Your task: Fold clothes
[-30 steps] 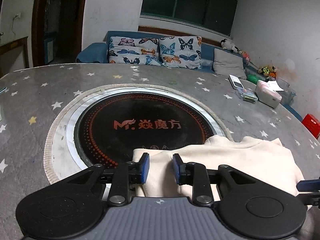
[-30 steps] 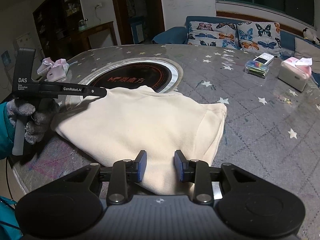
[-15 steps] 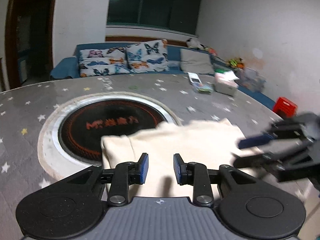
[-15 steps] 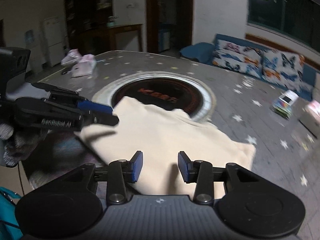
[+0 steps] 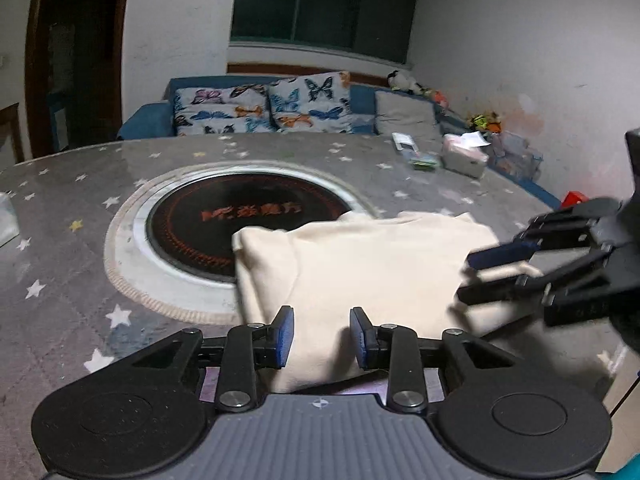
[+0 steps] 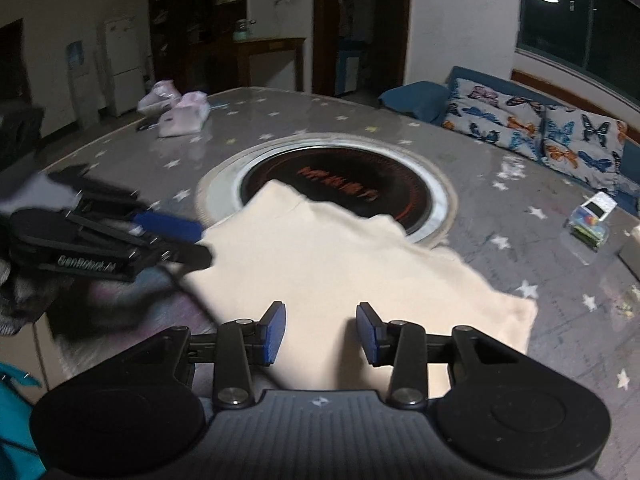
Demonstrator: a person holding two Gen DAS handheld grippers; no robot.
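A cream garment (image 5: pixel 360 268) lies folded flat on the grey star-patterned table, its far edge over the black round hob (image 5: pixel 244 216). It also shows in the right wrist view (image 6: pixel 320 256). My left gripper (image 5: pixel 322 338) is open and empty above the garment's near edge; it appears blurred at the left of the right wrist view (image 6: pixel 188 240). My right gripper (image 6: pixel 321 334) is open and empty above the garment's near edge; it appears at the right of the left wrist view (image 5: pixel 472 276).
A sofa with butterfly cushions (image 5: pixel 260 108) stands behind the table. A tissue box (image 5: pixel 464 156) and small packets (image 5: pixel 420 162) sit at the far right of the table. Pink-white packs (image 6: pixel 180 114) sit at the table's far left in the right wrist view.
Both grippers have lifted and drawn back from the garment. The right gripper's jaws have opened a little wider. The garment stays flat on the table.
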